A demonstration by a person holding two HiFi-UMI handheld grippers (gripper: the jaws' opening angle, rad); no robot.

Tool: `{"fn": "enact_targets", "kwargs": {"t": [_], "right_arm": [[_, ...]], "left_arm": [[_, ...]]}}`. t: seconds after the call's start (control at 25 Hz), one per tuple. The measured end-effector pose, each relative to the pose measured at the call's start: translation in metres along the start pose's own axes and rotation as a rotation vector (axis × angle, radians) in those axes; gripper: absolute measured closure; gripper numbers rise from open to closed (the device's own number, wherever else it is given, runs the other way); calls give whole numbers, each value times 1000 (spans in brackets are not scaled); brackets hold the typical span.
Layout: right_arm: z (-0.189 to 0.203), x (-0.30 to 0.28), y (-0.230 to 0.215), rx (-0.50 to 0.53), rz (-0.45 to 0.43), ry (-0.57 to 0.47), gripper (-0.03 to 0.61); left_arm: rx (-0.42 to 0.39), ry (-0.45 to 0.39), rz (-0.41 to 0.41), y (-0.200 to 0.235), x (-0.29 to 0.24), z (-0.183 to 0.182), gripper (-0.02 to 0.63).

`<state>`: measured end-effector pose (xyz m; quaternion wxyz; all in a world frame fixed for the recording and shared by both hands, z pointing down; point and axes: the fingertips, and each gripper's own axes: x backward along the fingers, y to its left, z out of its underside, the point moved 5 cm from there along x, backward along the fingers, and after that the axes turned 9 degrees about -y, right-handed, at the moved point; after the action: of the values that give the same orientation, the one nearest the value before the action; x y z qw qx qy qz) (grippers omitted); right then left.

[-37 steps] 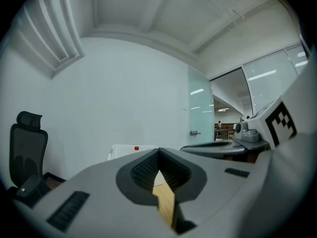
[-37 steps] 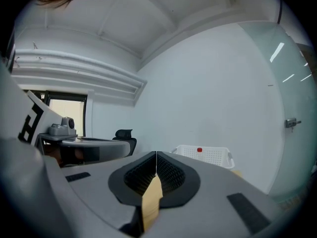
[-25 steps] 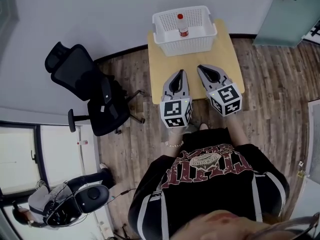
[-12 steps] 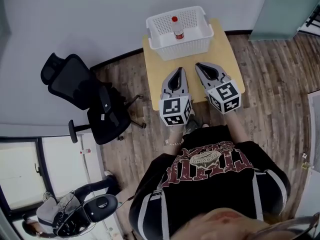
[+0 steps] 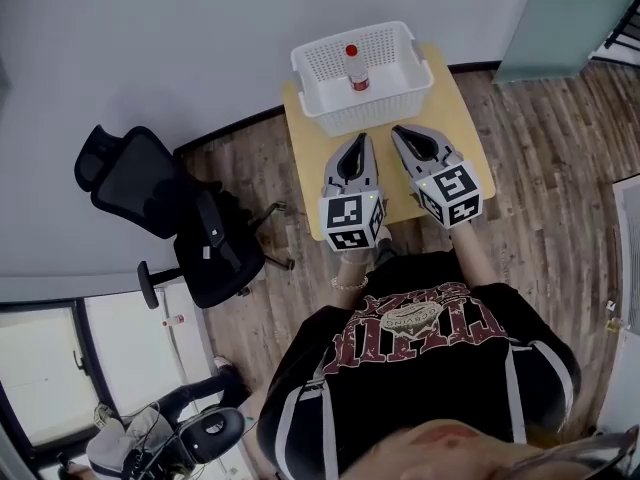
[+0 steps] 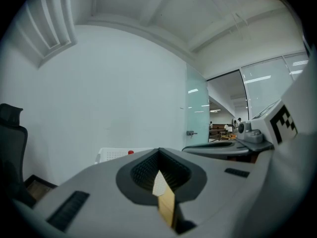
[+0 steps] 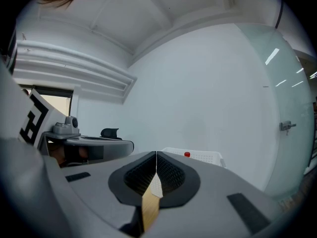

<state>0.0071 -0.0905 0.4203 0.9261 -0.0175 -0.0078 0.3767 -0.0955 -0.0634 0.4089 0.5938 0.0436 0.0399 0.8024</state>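
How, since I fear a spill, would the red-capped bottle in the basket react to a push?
The bottle stands upright and looks narrow, so it would probably tip. Being seemingly round, it may then roll, though the basket walls should contain it.

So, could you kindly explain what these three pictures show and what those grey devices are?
A person holds a two-jaw gripper in each hand; there is no robot arm. The head view looks down from a camera on the person's head: the left gripper and right gripper hover over a small wooden table. On it stands a white basket with a red-capped bottle inside. An office chair stands beside the table. The other two pictures come from a camera riding on each gripper, looking along its jaws. Both pairs of jaws are closed and hold nothing.
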Motion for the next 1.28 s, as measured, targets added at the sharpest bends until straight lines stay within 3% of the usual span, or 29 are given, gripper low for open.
{"fn": "enact_targets", "kwargs": {"t": [0.84,1.28], "right_arm": [[11,-85,-33,3,95,1,560],[13,-94,-55,1,60,21,560]], "left_arm": [[3,30,87,68,-72,9,566],[10,34,39,68,-94,13,567]]}}
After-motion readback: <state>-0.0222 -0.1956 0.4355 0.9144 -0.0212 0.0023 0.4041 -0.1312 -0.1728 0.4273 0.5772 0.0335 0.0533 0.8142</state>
